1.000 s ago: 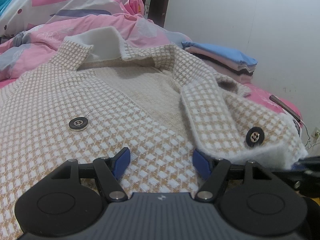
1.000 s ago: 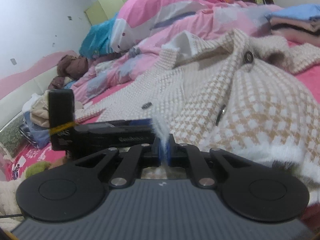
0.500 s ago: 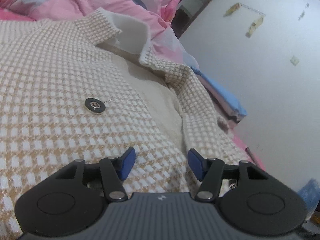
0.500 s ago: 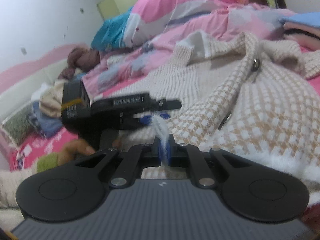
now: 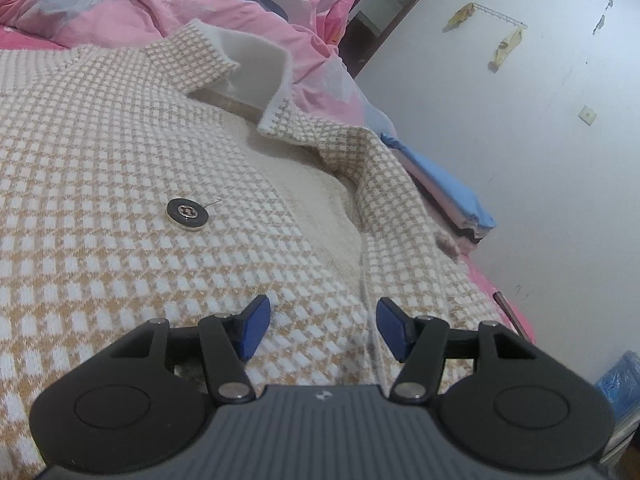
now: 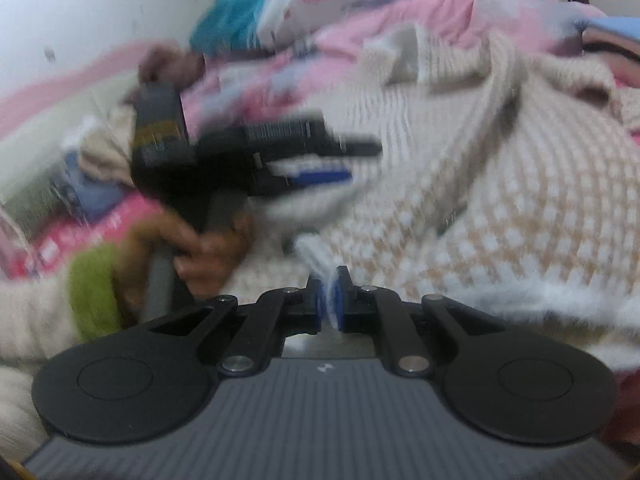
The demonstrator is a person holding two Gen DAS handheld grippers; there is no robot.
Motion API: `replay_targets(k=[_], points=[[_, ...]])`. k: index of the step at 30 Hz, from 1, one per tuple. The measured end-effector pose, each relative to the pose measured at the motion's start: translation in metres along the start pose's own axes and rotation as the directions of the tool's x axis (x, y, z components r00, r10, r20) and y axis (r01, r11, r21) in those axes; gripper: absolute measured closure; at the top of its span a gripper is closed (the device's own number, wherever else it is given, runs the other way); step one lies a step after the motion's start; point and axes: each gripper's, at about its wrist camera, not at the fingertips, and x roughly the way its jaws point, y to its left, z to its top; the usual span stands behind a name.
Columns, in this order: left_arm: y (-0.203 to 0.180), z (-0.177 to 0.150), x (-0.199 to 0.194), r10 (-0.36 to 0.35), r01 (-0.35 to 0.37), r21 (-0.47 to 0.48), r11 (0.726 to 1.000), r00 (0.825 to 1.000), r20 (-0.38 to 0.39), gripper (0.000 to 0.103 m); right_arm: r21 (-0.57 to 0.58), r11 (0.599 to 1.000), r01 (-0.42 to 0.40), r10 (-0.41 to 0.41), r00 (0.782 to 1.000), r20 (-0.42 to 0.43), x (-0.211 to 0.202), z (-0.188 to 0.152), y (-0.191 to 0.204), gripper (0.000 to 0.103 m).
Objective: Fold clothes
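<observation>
The coat (image 5: 168, 184) lies spread under and ahead of the left gripper (image 5: 320, 328), whose jaws gape just over the front opening; its white hem is pinched in the right gripper (image 6: 329, 300), body stretching ahead-right

You see a tan-and-white checked knit cardigan (image 5: 120, 168) spread front-up on the bed, its white-lined collar (image 5: 240, 56) raised and open. A dark round button (image 5: 187, 214) sits on one front panel; the plain cream inner knit (image 5: 320, 216) shows between the parted panels. Its fuzzy white hem (image 6: 320, 264) rises, pinched.
</observation>
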Motion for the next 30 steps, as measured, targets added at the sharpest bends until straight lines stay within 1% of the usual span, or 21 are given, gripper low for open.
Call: replay_targets(k=[2, 3, 4, 7, 10, 13, 16, 18, 21, 23, 24, 25, 27, 30], points=[[-0.004, 0.002, -0.001, 0.014, -0.014, 0.012, 1.0, 1.0, -0.012, 0.042, 0.005, 1.0, -0.003, 0.003, 1.0, 0.001, -0.005, -0.002, 0.0, 0.094], [-0.006, 0.003, -0.003, 0.021, -0.021, 0.019, 1.0, 1.0, -0.016, 0.041, 0.008, 1.0, -0.004, 0.004, 1.0, 0.001, -0.007, -0.003, 0.0, 0.087], [-0.007, 0.004, -0.004, 0.028, -0.028, 0.025, 0.999, 0.999, -0.019, 0.04, 0.011, 1.0, -0.005, 0.005, 1.0, 0.001, -0.01, -0.003, 0.0, 0.076], [-0.014, 0.004, -0.009, 0.044, -0.043, 0.041, 0.998, 0.999, -0.025, 0.037, 0.019, 1.0, -0.009, 0.009, 1.0, 0.002, -0.017, -0.006, 0.001, 0.062], [-0.024, 0.002, -0.012, 0.044, -0.041, 0.084, 0.996, 0.999, -0.031, 0.037, 0.029, 1.0, -0.012, 0.012, 1.0, 0.005, -0.025, -0.008, 0.0, 0.062], [-0.041, -0.005, -0.017, 0.048, -0.043, 0.188, 0.981, 0.999, -0.022, 0.037, 0.067, 0.998, 0.012, -0.016, 0.999, 0.05, -0.039, 0.005, -0.014, 0.062], [-0.058, -0.018, -0.014, 0.059, -0.049, 0.304, 0.951, 0.998, -0.022, 0.037, 0.08, 0.995, 0.053, -0.061, 0.992, 0.107, -0.048, 0.03, -0.03, 0.062], [-0.066, -0.029, -0.01, 0.07, -0.054, 0.37, 0.927, 0.997, -0.029, 0.039, 0.058, 0.994, 0.095, -0.102, 0.986, 0.135, -0.046, 0.053, -0.037, 0.062], [-0.071, -0.043, -0.007, 0.088, -0.074, 0.426, 0.902, 0.996, -0.014, 0.04, -0.043, 0.984, 0.174, -0.167, 0.975, 0.144, -0.025, 0.089, -0.035, 0.062], [-0.071, -0.046, -0.006, 0.09, -0.078, 0.435, 0.897, 0.996, -0.006, 0.04, -0.149, 0.962, 0.229, -0.21, 0.969, 0.128, 0.001, 0.112, -0.029, 0.062], [-0.07, -0.047, -0.006, 0.088, -0.076, 0.434, 0.898, 0.996, -0.007, 0.04, -0.218, 0.943, 0.252, -0.231, 0.966, 0.117, 0.02, 0.123, -0.025, 0.062], [-0.07, -0.047, -0.005, 0.084, -0.072, 0.433, 0.899, 0.996, -0.008, 0.04, -0.28, 0.92, 0.273, -0.253, 0.962, 0.106, 0.039, 0.133, -0.022, 0.062], [-0.067, -0.048, -0.006, 0.073, -0.062, 0.429, 0.901, 0.997, -0.01, 0.04, -0.367, 0.875, 0.314, -0.306, 0.948, 0.082, 0.08, 0.146, -0.028, 0.062], [-0.063, -0.045, -0.004, 0.058, -0.047, 0.418, 0.907, 0.998, -0.012, 0.04, -0.493, 0.791, 0.363, -0.387, 0.92, 0.057, 0.142, 0.166, -0.037, 0.062]])
